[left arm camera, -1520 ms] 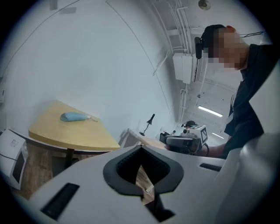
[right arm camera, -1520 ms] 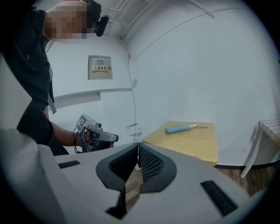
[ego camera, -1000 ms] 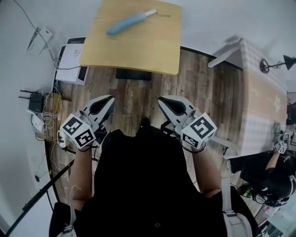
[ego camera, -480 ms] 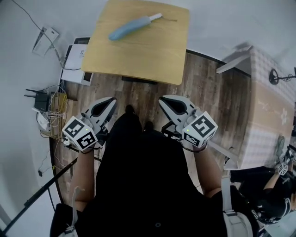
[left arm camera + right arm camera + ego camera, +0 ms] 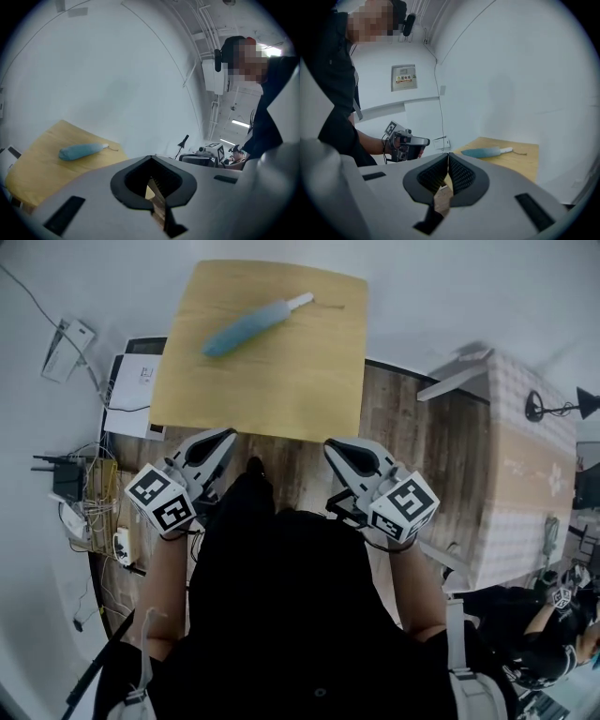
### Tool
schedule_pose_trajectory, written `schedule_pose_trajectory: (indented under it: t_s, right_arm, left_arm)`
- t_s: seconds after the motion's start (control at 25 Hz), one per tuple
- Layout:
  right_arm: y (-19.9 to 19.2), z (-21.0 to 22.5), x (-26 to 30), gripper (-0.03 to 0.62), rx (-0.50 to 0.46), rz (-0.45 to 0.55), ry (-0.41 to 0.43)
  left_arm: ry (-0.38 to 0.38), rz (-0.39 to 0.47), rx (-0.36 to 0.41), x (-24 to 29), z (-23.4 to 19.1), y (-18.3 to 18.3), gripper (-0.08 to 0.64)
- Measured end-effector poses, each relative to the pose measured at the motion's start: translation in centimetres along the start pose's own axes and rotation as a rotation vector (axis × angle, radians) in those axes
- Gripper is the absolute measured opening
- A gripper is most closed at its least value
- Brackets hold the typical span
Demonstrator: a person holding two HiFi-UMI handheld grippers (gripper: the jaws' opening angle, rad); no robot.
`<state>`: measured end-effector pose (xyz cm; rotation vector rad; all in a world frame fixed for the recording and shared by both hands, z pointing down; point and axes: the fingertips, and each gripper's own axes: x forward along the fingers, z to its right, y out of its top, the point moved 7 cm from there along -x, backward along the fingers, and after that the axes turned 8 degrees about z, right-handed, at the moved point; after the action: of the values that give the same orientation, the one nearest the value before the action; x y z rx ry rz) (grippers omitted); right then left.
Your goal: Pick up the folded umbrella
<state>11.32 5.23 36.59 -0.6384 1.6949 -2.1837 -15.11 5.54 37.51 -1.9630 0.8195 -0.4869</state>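
A light-blue folded umbrella (image 5: 247, 324) with a white handle lies slantwise on a square wooden table (image 5: 300, 390) against the white wall. It also shows far ahead in the left gripper view as the umbrella (image 5: 80, 151) and in the right gripper view as the umbrella (image 5: 485, 152). My left gripper (image 5: 225, 437) and right gripper (image 5: 333, 446) are both shut and empty. They hover side by side at the table's near edge, well short of the umbrella.
Left of the table, a white box (image 5: 131, 382), a router and tangled cables (image 5: 75, 484) lie on the floor by the wall. A padded white bench (image 5: 525, 474) stands at the right. Another person (image 5: 548, 634) with marked grippers is at the lower right.
Both grippers have moved forward together towards the table. The table's near edge now lies right at their tips, and the umbrella sits closer. The jaws stay shut.
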Motion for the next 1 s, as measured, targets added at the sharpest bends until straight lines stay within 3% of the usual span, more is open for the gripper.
schedule_pose_trajectory:
  t_s: [0.28,0.48,0.76,1.0]
  right_arm:
    - [3.0,2.3,5.2,0.018,-0.035,-0.003,-0.077]
    - [3.6,4.7,7.5,0.018,-0.112,-0.075,-0.171]
    - [3.9,6.3,8.5,0.018,-0.107,-0.152,-0.172]
    - [4.1,8.7,9.8,0.018,-0.112,-0.165,-0.098]
  left_arm:
    - [-0.092,-0.060,0.039,3.4,-5.8,3.7,0.009]
    - [-0.141,-0.090,0.029,5.3,-10.3,4.4,0.009]
    - [-0.151,-0.119,-0.015,7.5,-12.5,3.5,0.009]
    - [-0.100,-0.168,0.040,9.3,-13.4,3.1,0.009]
